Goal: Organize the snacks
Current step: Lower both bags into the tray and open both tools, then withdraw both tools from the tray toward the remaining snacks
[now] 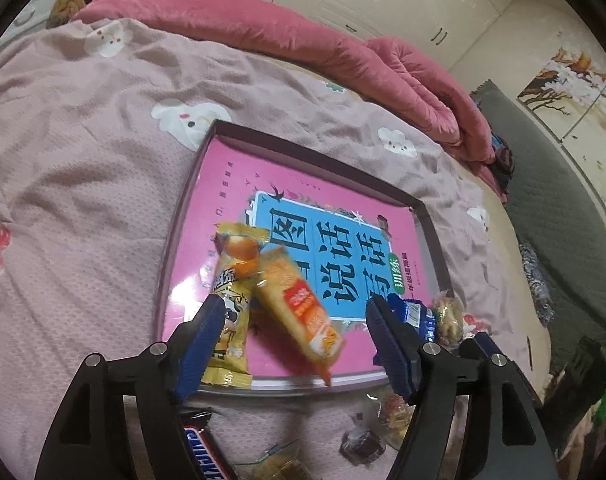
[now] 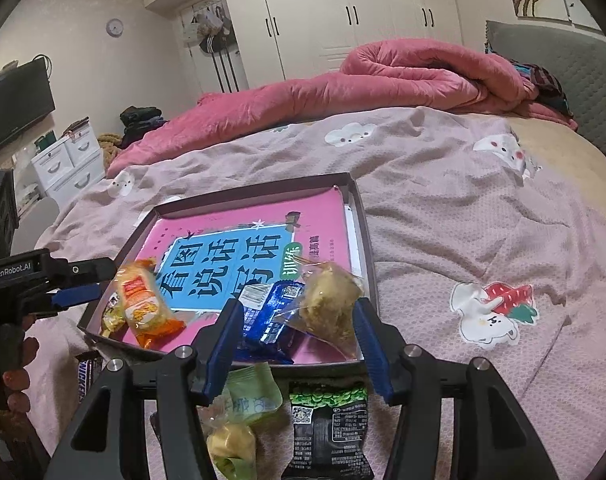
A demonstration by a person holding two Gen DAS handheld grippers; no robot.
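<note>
A shallow box tray [image 1: 431, 232] [image 2: 363, 216] lined with a pink book lies on the bed. In it lie a yellow packet [image 1: 233, 280], an orange cracker packet [image 1: 299, 304] [image 2: 145, 304], a blue packet [image 2: 275, 312] [image 1: 413, 314] and a clear bag of brown snack [image 2: 327, 304] [image 1: 447, 316]. My left gripper [image 1: 297, 344] is open above the orange packet, which looks blurred. My right gripper [image 2: 297, 344] is open over the tray's near edge, by the blue packet and clear bag.
On the pink sheet before the tray lie a Snickers bar [image 1: 203, 452] [image 2: 87, 376], a green wrapped snack [image 2: 247, 412], a black-green packet [image 2: 329, 428] and small wrapped sweets [image 1: 363, 446]. A rolled pink quilt [image 2: 383, 76] lies behind. A grey headboard [image 2: 563, 76] stands right.
</note>
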